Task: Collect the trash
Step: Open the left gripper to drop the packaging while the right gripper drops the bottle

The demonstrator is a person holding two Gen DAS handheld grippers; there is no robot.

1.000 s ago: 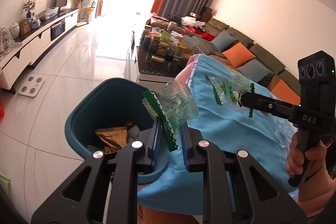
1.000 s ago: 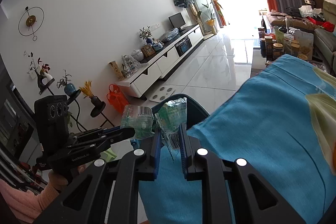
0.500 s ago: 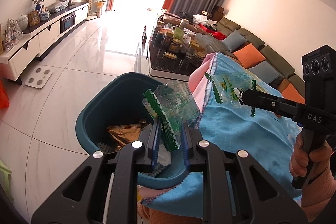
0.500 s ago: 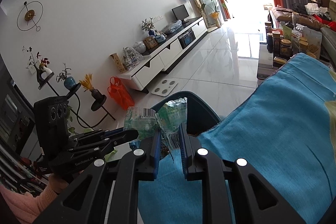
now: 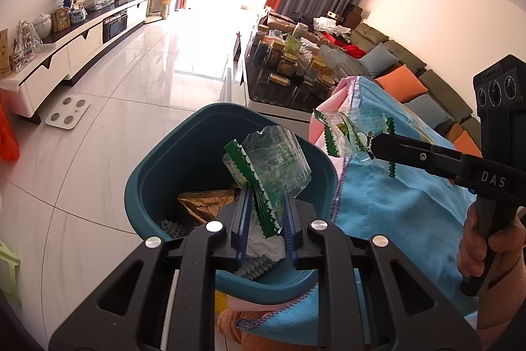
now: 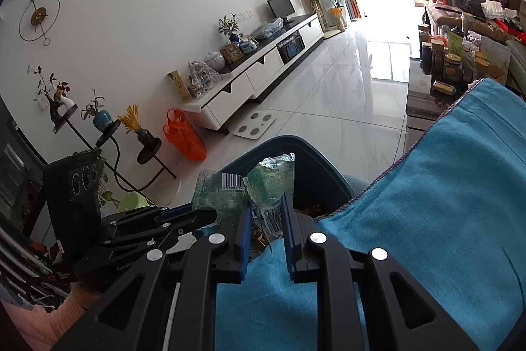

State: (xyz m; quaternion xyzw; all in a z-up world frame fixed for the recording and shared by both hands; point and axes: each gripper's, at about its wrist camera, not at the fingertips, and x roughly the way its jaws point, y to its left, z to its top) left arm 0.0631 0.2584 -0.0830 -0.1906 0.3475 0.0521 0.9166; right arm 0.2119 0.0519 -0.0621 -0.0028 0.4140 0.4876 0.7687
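My left claw grips a wrapper above the bin; my right claw grips another wrapper beside the bin. Both drops remain.

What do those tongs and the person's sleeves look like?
Both tongs are black plastic: the left tongs and right tongs have two flat fingers lined with blue ribbed pads, plus silver screw heads. The right one's body carries three round lenses and white "DAS" lettering. The sleeves are pink knit.
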